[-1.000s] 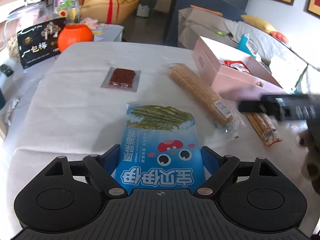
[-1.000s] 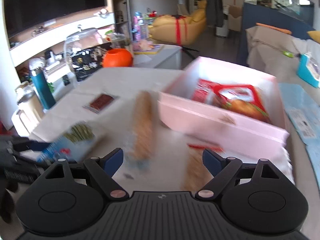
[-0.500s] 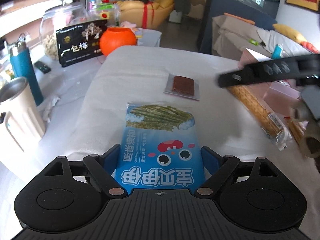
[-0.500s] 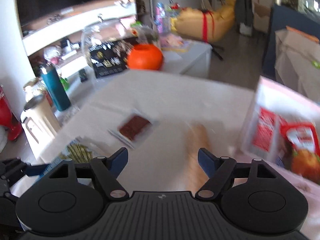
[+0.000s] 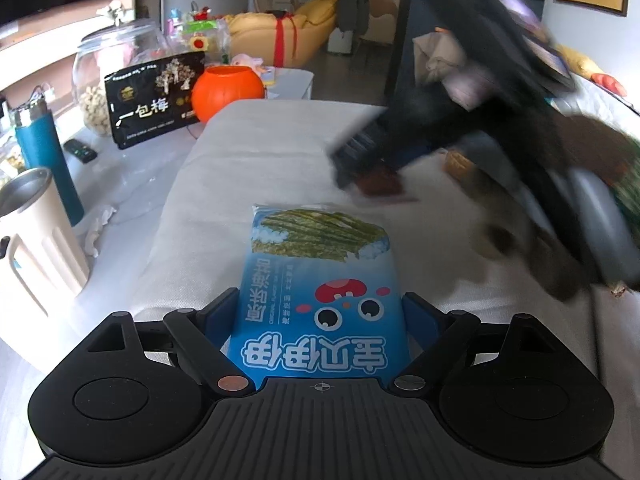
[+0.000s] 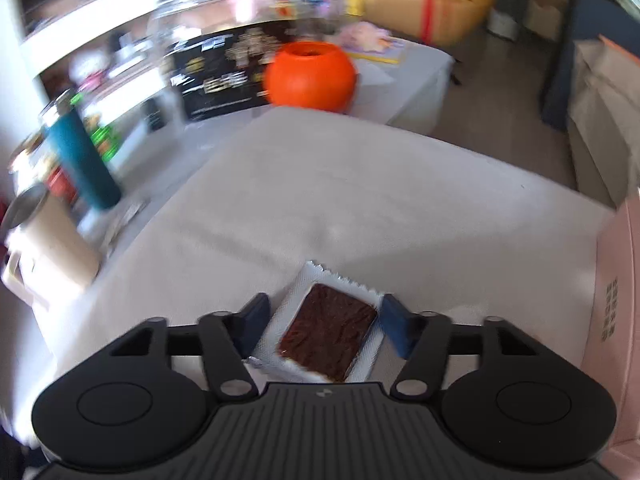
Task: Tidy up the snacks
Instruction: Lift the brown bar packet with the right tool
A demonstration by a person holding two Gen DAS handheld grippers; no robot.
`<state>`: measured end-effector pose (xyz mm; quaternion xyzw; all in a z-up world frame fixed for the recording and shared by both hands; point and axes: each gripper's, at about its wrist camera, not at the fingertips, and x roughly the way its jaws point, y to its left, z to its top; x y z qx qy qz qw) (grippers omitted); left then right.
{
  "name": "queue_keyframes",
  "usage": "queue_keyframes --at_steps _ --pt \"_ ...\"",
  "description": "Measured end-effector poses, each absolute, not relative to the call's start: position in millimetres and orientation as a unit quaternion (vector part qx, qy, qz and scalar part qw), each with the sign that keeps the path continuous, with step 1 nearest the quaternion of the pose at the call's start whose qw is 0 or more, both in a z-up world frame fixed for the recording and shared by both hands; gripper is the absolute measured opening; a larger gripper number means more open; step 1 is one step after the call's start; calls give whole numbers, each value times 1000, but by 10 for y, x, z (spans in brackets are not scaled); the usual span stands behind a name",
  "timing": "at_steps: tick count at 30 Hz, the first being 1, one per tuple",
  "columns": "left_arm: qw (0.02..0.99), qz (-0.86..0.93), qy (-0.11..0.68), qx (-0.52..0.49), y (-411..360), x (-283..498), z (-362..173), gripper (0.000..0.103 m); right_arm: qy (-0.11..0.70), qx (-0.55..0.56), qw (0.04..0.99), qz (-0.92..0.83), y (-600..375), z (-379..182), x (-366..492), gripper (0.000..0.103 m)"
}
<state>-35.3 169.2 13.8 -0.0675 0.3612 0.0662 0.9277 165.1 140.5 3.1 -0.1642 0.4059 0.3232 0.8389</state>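
Left gripper (image 5: 320, 312) clamped on blue seaweed-snack bag (image 5: 320, 280), long axis pointing away. Right gripper (image 6: 322, 322) jaws just closing, straddling clear-wrapped brown slab (image 6: 330, 332) on white table (image 6: 360, 200), pads' contact unclear.

White-clothed table (image 6: 360, 200): brown snack packet (image 6: 328, 332), pink box (image 6: 618, 300)

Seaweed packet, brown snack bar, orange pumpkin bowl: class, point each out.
Seaweed packet (image 5: 320, 276): left wrist view, blue printed front.
Brown snack bar (image 6: 328, 330): right wrist view, dark centre.
Orange pumpkin bowl (image 6: 310, 78): right wrist view, front wall.
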Motion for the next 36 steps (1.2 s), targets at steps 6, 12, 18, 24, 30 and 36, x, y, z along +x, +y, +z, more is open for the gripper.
queue_keyframes --at_steps 6,12,18,24,30,36 --pt "928 73 361 -51 1627 -332 123 92 380 -193 839 338 791 43 1152 54" --pt "925 81 367 -44 1536 -310 135 92 379 -186 832 360 204 51 602 54" --pt "923 17 383 -20 1120 -263 155 92 378 -150 860 308 -402 32 270 54" --pt "918 -49 394 7 615 -285 149 92 378 -146 874 269 -896 23 122 55" --pt "912 -63 404 29 349 -245 136 92 368 -132 888 242 -1132 -30 46 72" --pt "911 -59 407 27 354 -193 145 93 364 -108 893 240 -1176 -71 42 72"
